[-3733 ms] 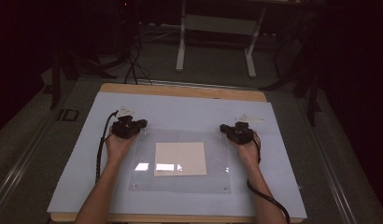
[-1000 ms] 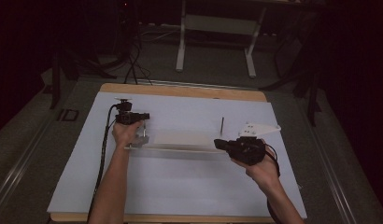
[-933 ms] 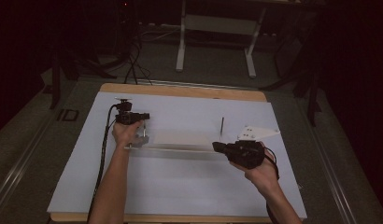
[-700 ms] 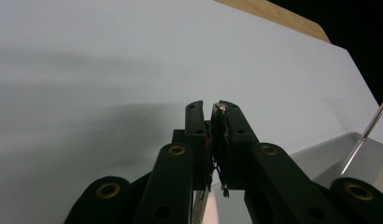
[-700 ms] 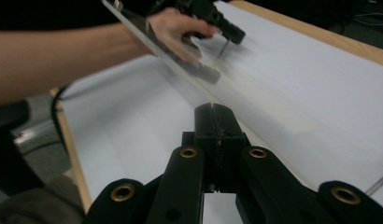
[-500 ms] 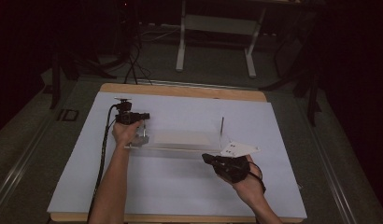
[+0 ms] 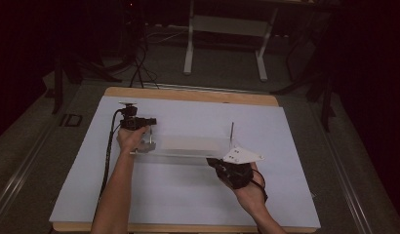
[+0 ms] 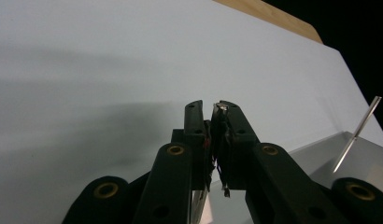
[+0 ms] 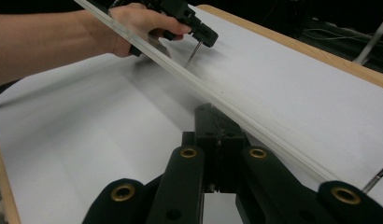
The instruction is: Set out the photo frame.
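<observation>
Clear acrylic plate, flat on the white table mat seconds ago, now stands raised on its metal pins. Left gripper pinches its left pin; right gripper, jaws closed together and empty, has dropped toward the plate's right front edge, likely to steady it.

The high view looks forward and down from the near edge onto the whole table. Each gripper view skims low and close along its jaws, sharing the clear plate.
</observation>
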`<state>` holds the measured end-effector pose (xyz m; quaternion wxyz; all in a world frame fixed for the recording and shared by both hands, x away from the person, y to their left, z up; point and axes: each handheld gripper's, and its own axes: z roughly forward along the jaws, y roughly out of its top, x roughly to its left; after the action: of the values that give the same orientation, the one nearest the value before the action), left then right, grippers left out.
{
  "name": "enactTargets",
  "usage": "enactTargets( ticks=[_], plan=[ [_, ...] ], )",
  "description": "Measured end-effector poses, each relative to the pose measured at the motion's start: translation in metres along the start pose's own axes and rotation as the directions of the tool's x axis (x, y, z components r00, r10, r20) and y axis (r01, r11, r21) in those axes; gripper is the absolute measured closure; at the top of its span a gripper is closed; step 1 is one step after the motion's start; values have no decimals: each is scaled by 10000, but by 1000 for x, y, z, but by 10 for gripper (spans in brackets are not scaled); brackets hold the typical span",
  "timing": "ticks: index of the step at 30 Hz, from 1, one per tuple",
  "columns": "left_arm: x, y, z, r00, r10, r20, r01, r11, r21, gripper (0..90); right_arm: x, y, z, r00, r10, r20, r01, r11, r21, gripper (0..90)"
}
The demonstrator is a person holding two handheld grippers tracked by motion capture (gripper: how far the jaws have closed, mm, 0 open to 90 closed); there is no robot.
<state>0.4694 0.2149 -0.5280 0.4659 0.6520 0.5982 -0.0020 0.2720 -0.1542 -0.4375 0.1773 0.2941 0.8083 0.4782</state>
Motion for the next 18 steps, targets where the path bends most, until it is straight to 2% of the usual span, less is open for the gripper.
enactTargets(
  ticks=[9,15,16,18],
  plan=[
    [-1,0,-1,9999,137,-39,-137,9999,28,822,-1,3,4,9999,130,-109,-131,9999,-99,900],
    [0,-2,-4,9990,424,132,-426,9990,125,758,-2,7,4,9997,201,-129,-204,9996,-219,900],
    [3,-5,-13,9987,440,265,-436,9989,-161,740,-5,11,4,9995,286,-133,-290,9990,-339,900],
    [5,-6,-16,9986,430,304,-422,9988,-262,730,-7,13,4,9995,283,-120,-288,9989,-382,900]
  ],
)
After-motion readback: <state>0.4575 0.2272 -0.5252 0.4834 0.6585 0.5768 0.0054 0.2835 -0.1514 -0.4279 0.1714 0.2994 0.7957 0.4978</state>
